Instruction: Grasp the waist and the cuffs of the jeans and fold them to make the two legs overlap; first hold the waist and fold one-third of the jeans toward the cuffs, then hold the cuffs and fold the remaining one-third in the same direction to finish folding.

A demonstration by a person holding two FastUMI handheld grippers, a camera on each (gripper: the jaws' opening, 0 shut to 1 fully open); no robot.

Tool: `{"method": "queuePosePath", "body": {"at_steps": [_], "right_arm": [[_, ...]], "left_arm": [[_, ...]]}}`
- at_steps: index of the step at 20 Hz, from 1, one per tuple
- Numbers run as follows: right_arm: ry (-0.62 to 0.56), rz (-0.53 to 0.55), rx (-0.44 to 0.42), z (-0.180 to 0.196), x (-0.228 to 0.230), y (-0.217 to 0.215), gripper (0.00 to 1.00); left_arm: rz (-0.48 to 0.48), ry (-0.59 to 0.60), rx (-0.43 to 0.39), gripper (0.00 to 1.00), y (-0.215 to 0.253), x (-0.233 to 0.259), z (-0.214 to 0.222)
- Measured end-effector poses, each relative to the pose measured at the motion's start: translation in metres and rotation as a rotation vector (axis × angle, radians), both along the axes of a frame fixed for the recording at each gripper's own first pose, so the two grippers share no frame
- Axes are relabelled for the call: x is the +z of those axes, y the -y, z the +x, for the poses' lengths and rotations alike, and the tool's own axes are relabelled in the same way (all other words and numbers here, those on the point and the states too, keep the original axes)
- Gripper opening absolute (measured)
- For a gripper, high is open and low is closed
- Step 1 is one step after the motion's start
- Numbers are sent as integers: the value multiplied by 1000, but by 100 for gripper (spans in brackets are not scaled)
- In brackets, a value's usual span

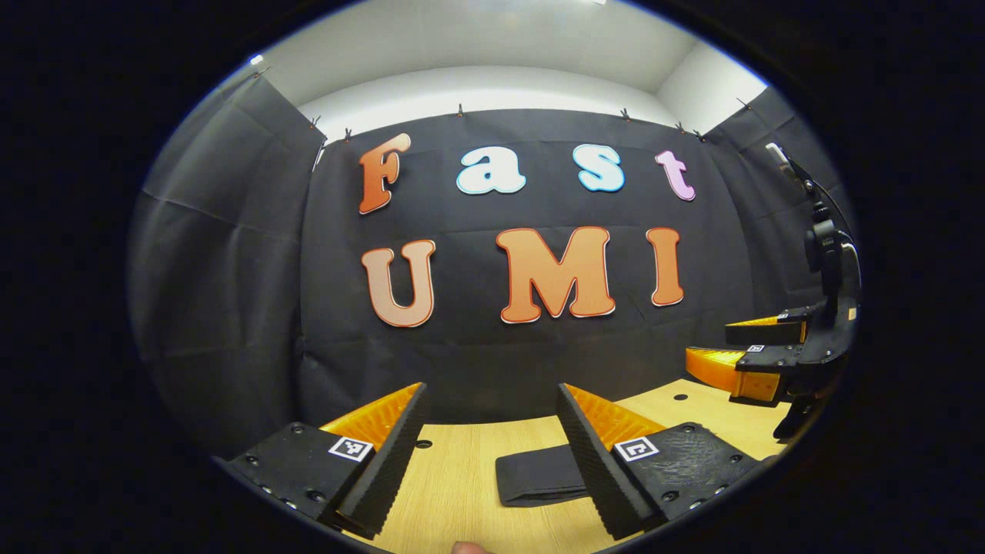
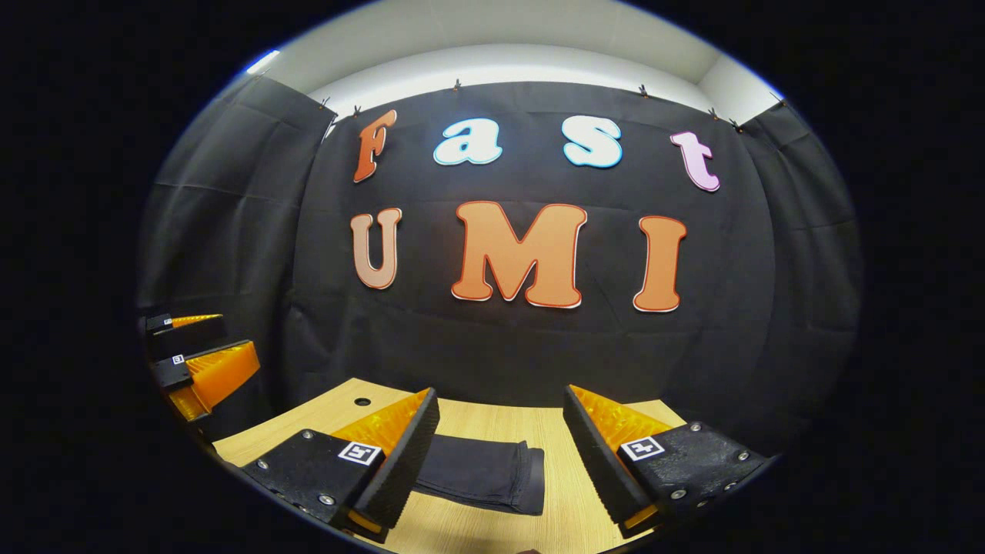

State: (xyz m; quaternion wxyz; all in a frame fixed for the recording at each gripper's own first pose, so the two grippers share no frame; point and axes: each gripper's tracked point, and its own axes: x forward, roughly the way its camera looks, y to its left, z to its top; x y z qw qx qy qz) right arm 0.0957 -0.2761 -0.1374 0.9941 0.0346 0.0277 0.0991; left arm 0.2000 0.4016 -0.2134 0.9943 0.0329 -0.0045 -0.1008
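Dark jeans lie flat on the wooden table. In the left gripper view one end of the jeans (image 1: 539, 477) shows below and between the fingers of my left gripper (image 1: 492, 454), which is open and held above the table, touching nothing. In the right gripper view a dark leg end of the jeans (image 2: 485, 473) lies under my open right gripper (image 2: 500, 454), also clear of the cloth. The right gripper (image 1: 758, 354) hangs open at the right of the left gripper view. The left gripper (image 2: 200, 358) hangs open at the left of the right gripper view.
The light wooden table (image 1: 454, 500) has small round holes (image 1: 423, 444) in its top and ends at the black cloth wall (image 1: 500, 362) close behind. In the right gripper view the table (image 2: 569, 500) runs to the same wall.
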Motion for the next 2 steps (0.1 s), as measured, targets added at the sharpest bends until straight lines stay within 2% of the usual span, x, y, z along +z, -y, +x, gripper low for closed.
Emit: {"method": "queuePosePath", "body": {"at_steps": [2], "right_arm": [[6, -2, 9, -2, 0, -4, 97]], "left_arm": [[1, -7, -11, 98, 5, -4, -4]]}}
